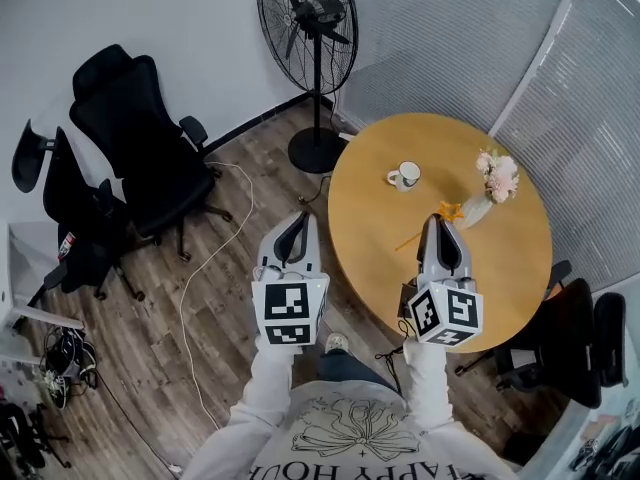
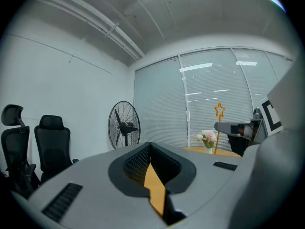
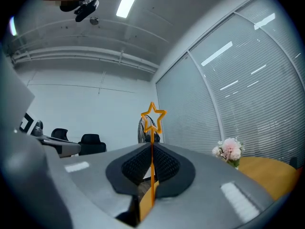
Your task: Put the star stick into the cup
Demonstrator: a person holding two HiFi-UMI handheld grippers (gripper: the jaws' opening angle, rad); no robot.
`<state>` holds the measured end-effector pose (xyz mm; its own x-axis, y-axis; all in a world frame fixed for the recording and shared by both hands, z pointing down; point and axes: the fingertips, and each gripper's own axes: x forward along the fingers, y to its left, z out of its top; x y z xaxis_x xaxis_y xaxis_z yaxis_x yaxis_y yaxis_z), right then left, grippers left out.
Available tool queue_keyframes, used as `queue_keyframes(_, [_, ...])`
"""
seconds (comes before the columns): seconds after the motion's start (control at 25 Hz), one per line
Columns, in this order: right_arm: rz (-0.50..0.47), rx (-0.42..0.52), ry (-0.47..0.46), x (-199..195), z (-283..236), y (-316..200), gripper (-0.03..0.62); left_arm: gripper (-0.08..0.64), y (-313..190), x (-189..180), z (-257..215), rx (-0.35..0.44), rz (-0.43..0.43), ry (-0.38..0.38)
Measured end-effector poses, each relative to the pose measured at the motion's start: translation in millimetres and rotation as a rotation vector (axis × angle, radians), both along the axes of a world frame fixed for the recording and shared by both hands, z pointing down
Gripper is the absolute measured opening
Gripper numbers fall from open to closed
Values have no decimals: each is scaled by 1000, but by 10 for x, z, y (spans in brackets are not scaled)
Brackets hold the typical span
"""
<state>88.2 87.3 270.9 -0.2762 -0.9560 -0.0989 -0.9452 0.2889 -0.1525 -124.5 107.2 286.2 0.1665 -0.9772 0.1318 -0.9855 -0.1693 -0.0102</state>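
Above the round desk [image 1: 500, 288], the right gripper [image 1: 441, 226] has its fingers clamped on the star stick [image 3: 153, 116], which stands roughly upright with the star on top. The left gripper [image 1: 300, 220] hangs off the desk, fingers together and empty. The cup [image 1: 405, 175] stands ahead and slightly left of the right gripper.

Cup [image 1: 404, 175] on table [image 1: 490, 268], flowers [image 1: 497, 176] to right

Smooth pale wood tops the table [image 1: 500, 268], darker grained planks the floor [image 1: 130, 348]; the cup [image 1: 407, 175] looks glossy white, the star stick [image 3: 152, 116] thin orange plastic, the right gripper [image 3: 150, 147] matt grey plastic.
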Motion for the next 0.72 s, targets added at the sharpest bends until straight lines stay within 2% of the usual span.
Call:
queue_keyframes(0.36, [-15, 0, -4, 183, 25, -879, 17, 7, -842, 142, 8, -1, -19, -1])
queue_keyframes(0.72, [-13, -28, -10, 303, 138, -1450, 16, 6, -1393, 220, 159, -44, -20, -6])
